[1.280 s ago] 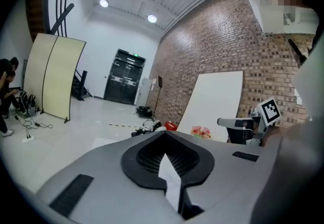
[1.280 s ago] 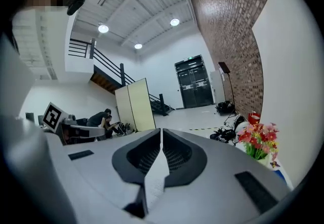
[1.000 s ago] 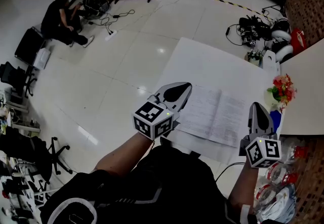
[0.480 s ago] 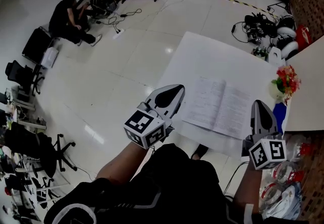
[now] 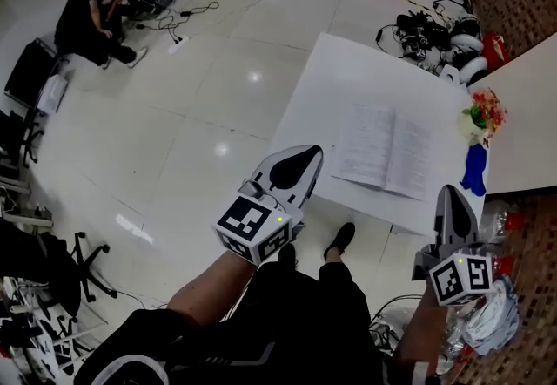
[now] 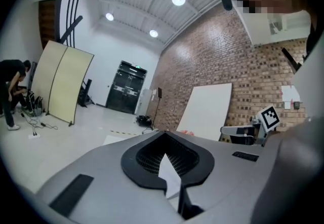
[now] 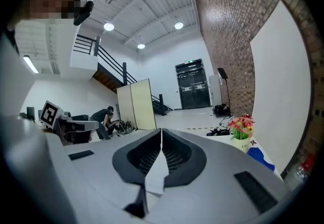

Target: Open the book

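- The book [image 5: 383,149] lies open on the white counter [image 5: 346,78], near a flower pot [image 5: 479,114].
- The left gripper [image 5: 300,164] and the right gripper [image 5: 453,206] hang off the counter's near edge, jaws together, seemingly holding nothing.

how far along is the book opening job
Done: the book lies open flat on the white table, both pages showing. In hand: nothing; the left gripper and right gripper are shut, empty and clear of the book. Left: nothing that I can see.
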Available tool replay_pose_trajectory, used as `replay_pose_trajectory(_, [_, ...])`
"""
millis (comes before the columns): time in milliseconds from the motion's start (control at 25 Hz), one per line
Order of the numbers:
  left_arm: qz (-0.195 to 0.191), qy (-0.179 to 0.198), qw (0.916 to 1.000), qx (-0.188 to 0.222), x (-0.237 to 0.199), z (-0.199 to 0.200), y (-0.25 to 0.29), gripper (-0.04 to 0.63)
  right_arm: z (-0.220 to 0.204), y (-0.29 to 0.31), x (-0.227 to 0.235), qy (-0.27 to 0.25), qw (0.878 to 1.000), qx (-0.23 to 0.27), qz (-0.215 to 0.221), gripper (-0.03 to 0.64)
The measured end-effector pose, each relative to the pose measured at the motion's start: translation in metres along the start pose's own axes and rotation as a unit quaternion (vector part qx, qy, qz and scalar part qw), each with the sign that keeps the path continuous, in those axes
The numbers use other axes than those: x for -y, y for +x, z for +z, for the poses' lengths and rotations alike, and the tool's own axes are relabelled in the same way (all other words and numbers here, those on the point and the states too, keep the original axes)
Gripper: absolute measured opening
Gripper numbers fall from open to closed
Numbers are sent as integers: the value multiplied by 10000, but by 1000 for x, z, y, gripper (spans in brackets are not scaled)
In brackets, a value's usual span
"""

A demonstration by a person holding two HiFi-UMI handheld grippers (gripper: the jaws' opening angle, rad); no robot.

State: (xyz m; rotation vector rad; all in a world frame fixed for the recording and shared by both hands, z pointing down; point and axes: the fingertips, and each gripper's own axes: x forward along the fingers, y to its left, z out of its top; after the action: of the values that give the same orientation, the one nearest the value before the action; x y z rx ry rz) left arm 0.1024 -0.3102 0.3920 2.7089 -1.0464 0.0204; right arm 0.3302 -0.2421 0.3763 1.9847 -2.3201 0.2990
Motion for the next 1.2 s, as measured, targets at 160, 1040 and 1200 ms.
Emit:
replay_pose_trajectory(160, [-319, 67, 9995, -26, 24, -7, -31, -5, 13, -38, -24, -223, 9997, 64, -54, 5])
replay_pose_trajectory(1040, [159, 296, 9992, 225, 255, -25, -204, -5, -12, -305, -26, -528, 9952, 399, 720, 5])
replay_pose_trajectory(1200, [134, 370, 9990, 226, 270, -22, -243, -5, -11, -327, -62, -487, 9934, 558, 874, 5])
